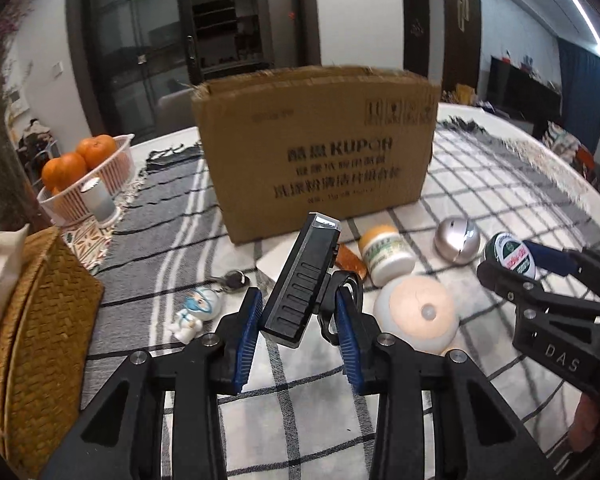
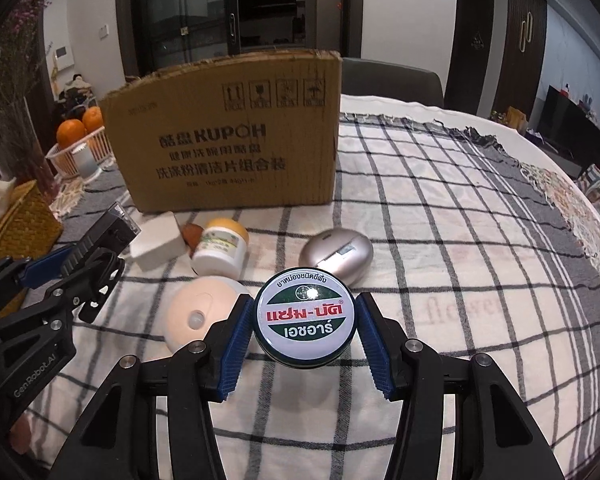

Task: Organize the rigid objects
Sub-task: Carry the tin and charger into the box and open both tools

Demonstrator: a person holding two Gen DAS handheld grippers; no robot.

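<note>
We've got the left gripper [image 1: 298,314] clamped on a black bike light [image 1: 300,280], lifted off the tabletop [image 2: 440,240], and the right gripper [image 2: 305,334] squeezing a round balm tin [image 2: 305,318] by its sides, label up. Below them sit a peach dome light [image 2: 198,314], a yellow-lidded jar [image 2: 220,250] and a silver pebble-shaped case [image 2: 336,254], with the cardboard box [image 2: 228,136] toward the far edge.
</note>
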